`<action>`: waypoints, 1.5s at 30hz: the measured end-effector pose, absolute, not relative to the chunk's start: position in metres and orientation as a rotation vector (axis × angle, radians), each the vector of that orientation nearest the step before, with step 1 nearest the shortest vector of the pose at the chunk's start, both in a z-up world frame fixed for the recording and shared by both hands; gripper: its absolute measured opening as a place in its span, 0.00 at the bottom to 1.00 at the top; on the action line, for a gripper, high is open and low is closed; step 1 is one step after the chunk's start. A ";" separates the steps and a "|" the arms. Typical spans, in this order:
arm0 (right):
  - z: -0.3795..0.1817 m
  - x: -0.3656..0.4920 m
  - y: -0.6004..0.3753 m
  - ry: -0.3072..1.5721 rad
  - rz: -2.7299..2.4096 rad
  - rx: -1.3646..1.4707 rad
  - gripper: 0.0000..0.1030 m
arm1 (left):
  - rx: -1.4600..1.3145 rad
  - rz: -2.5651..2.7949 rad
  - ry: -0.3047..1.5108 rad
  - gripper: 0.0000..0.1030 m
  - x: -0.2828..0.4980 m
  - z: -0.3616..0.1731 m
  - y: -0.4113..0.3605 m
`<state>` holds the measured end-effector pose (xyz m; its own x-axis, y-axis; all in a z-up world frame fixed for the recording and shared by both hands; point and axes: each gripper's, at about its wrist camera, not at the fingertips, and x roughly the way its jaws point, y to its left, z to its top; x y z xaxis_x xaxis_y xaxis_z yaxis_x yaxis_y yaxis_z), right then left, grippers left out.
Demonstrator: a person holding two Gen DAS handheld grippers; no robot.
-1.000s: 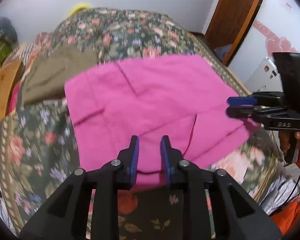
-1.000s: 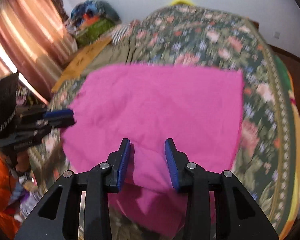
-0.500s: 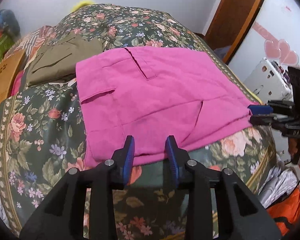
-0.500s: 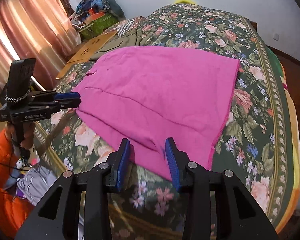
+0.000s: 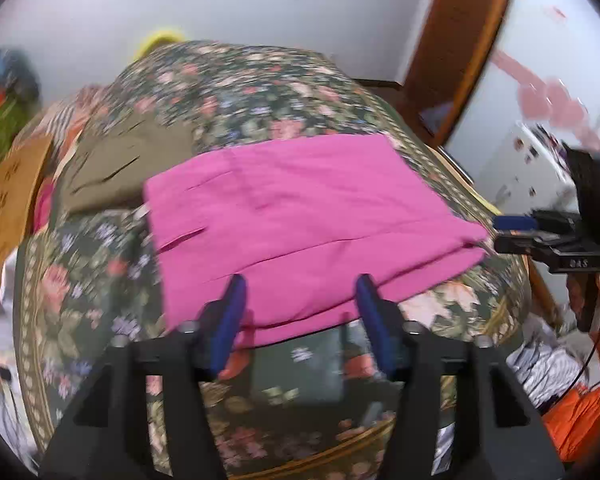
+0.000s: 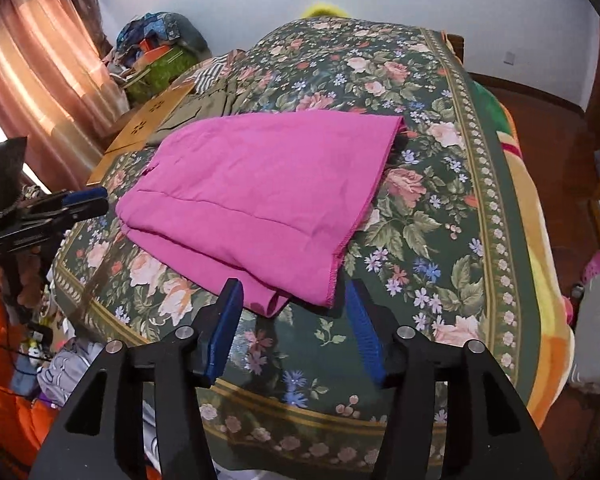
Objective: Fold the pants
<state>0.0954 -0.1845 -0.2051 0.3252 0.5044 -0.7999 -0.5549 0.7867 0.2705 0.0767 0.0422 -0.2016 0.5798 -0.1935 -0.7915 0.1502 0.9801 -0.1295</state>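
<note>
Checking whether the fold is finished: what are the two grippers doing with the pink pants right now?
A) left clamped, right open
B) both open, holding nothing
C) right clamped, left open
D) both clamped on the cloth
B: the left gripper and right gripper both stand open, with the pants lying folded on the bed.

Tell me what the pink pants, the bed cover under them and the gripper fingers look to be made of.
Pink pants: thin woven cloth, matte, probably cotton or linen; soft creases, stitched hem.
Floral bed cover: plush printed fleece blanket, it seems; soft sheen, thick rounded edge.
Right gripper: black, likely plastic fingers with blue ribbed pads, probably rubber.
Left gripper: looks the same, but blurred.
</note>
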 end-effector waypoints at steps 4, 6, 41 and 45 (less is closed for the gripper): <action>-0.212 0.098 -0.180 1.026 0.702 -0.060 0.52 | 0.042 -0.237 0.977 0.64 0.085 -0.217 0.009; -0.216 0.100 -0.180 1.028 0.704 -0.056 0.52 | 0.067 -0.236 1.002 0.64 0.091 -0.226 0.001; -0.216 0.106 -0.079 0.913 0.896 -0.392 0.24 | 0.027 -0.285 0.984 0.08 0.114 -0.220 0.007; -0.210 0.106 -0.081 0.891 0.899 -0.351 0.11 | 0.122 -0.281 1.002 0.16 0.112 -0.228 -0.007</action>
